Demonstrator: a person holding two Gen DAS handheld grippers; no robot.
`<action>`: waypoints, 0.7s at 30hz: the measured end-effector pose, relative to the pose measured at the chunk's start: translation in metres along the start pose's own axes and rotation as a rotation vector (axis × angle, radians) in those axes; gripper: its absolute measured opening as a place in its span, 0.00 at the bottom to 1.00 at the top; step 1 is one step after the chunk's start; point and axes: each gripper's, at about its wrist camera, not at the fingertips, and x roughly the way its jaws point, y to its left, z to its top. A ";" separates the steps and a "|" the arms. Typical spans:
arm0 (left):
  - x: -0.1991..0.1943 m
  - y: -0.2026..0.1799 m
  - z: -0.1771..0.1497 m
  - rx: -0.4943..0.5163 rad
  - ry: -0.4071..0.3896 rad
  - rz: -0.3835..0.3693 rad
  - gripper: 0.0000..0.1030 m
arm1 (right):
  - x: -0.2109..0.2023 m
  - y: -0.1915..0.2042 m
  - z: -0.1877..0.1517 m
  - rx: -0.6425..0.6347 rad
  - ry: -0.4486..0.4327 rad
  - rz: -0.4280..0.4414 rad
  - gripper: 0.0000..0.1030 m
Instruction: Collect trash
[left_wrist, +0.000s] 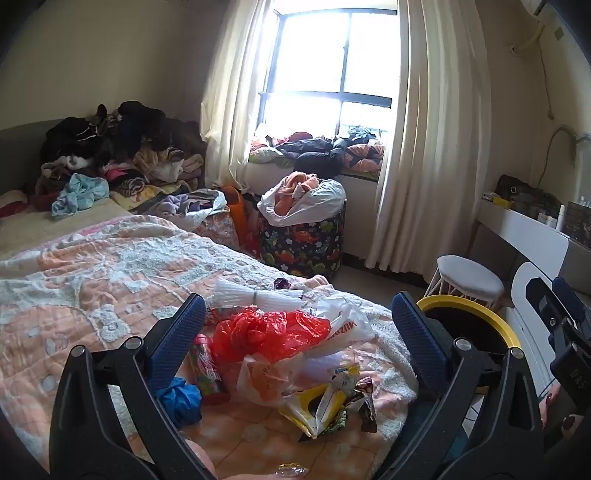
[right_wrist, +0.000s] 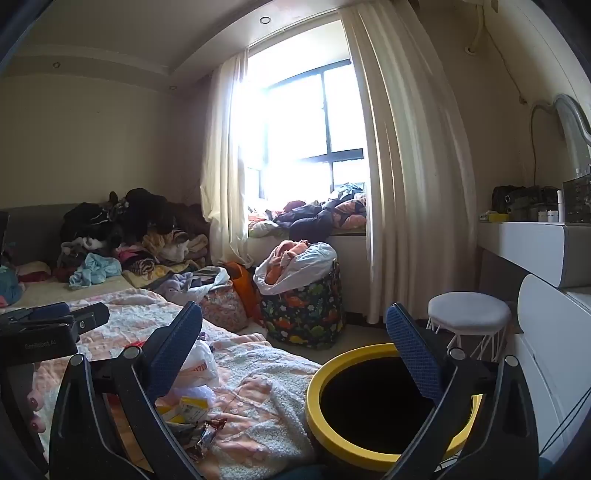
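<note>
We're at the start: both the left tool (left_wrist: 297, 325) and the right tool (right_wrist: 293, 332) are spread wide, gripping nothing. The trash is all on the peach quilted bed (left_wrist: 92, 258): crumpled red plastic bag (left_wrist: 269, 330), white printed plastic bag (left_wrist: 343, 321), yellow snack wrapper (left_wrist: 321, 402). Nothing looks binned yet. Left view shows the full pile; right view shows the yellow-rimmed round black bin (right_wrist: 314, 398) beside the bed, its inside too dark to read.
</note>
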 end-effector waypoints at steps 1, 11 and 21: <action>0.000 0.000 0.000 -0.001 -0.003 -0.003 0.90 | 0.000 0.000 0.000 0.004 0.003 0.000 0.95; 0.000 0.000 0.000 -0.005 0.003 -0.006 0.90 | -0.001 -0.007 0.003 0.028 0.020 0.022 0.95; 0.000 0.000 0.000 -0.004 0.000 -0.006 0.90 | 0.000 -0.006 -0.001 0.018 0.025 0.028 0.95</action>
